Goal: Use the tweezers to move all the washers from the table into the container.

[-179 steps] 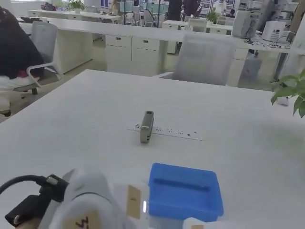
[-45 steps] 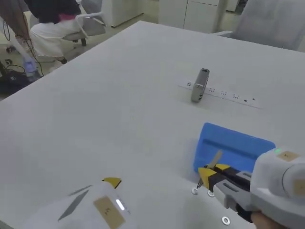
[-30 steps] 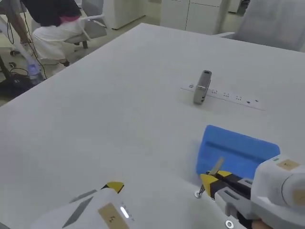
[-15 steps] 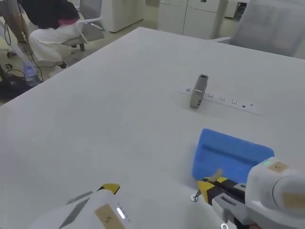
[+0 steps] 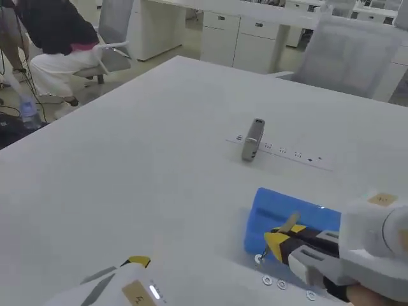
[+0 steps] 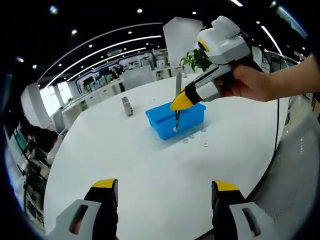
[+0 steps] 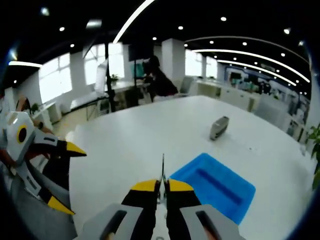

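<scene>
Room: open office — rows of white desks and cabinets at the back, light strips on the ceiling in the gripper views, a person (image 5: 48,38) seated off the table's far left corner.
Table (image 5: 146,159): broad, white, matte; a socket strip (image 5: 284,152) runs flush across its middle, and a grey block (image 5: 252,139) stands on the strip's left end.
Chairs: two, grey — a chair (image 5: 347,60) at the table's far edge, a second chair (image 5: 115,29) by the seated person.
Container (image 5: 287,207): one, blue, shallow, rectangular, open-topped, on the table on the near side of the strip.
Left gripper (image 6: 165,186): jaws spread wide with nothing between them, low over the near part of the table, well apart from the container.
Right gripper (image 7: 163,186): held in a hand (image 6: 247,82), jaws clamped on the tweezers (image 6: 176,102), close by the container's front wall.
Tweezers: one pair, pointing down, tip at the tabletop just in front of the container.
Washers: four counted. One washer (image 5: 258,259) lies right at the tweezers' tip (pinched or only touched, I cannot tell). Three more washers (image 5: 282,284) lie loose on the table just nearer, all outside the container.
</scene>
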### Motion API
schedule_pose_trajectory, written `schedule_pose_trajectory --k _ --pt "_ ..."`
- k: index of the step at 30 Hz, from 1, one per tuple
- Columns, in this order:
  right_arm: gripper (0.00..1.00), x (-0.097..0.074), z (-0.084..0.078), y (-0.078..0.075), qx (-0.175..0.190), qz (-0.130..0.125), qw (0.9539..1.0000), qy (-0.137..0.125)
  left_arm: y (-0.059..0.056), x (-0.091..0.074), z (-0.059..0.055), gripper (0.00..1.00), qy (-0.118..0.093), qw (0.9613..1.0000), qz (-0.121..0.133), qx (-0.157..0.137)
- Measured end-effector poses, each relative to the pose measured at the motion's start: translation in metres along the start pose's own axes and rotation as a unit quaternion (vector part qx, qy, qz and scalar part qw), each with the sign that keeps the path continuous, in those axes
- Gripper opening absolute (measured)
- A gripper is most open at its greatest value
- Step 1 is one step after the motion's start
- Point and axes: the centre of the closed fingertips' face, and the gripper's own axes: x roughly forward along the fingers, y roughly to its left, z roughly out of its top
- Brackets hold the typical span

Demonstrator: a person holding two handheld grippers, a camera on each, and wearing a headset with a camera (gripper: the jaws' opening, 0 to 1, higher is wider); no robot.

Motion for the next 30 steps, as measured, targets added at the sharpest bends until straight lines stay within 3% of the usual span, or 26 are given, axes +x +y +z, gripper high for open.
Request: schedule_pose_trajectory --k 6,9,12,15,17,22,30 --pt "0.02 -0.001 0.028 -0.027 0.002 -0.024 0.9993 -0.028 0.001 0.000 0.000 0.80 -0.001 1.0000 0.000 -0.003" --pt "0.02 0.006 0.031 -0.040 0.004 -0.036 0.9988 -0.032 0.002 0.001 0.001 0.81 -0.004 1.0000 0.000 -0.009" --pt "0.02 0.020 0.025 -0.051 0.014 -0.040 0.9987 -0.029 0.001 0.001 0.001 0.82 -0.003 0.9999 -0.002 -0.010" --pt "0.02 0.035 0.013 -0.053 0.041 -0.031 0.9986 -0.015 -0.004 0.001 0.006 0.87 -0.016 0.9997 -0.012 -0.013" --pt "0.02 0.042 0.006 -0.055 0.036 -0.035 0.9987 -0.011 -0.006 0.002 0.007 0.92 -0.017 0.9996 -0.015 -0.014" --pt "0.03 0.052 -0.007 -0.055 0.032 -0.035 0.9988 0.000 -0.006 0.002 0.007 0.97 -0.016 0.9997 -0.012 -0.012" --pt "0.03 0.064 -0.017 -0.057 0.032 -0.039 0.9987 0.004 -0.008 -0.001 0.016 0.99 -0.044 0.9983 -0.021 -0.034"
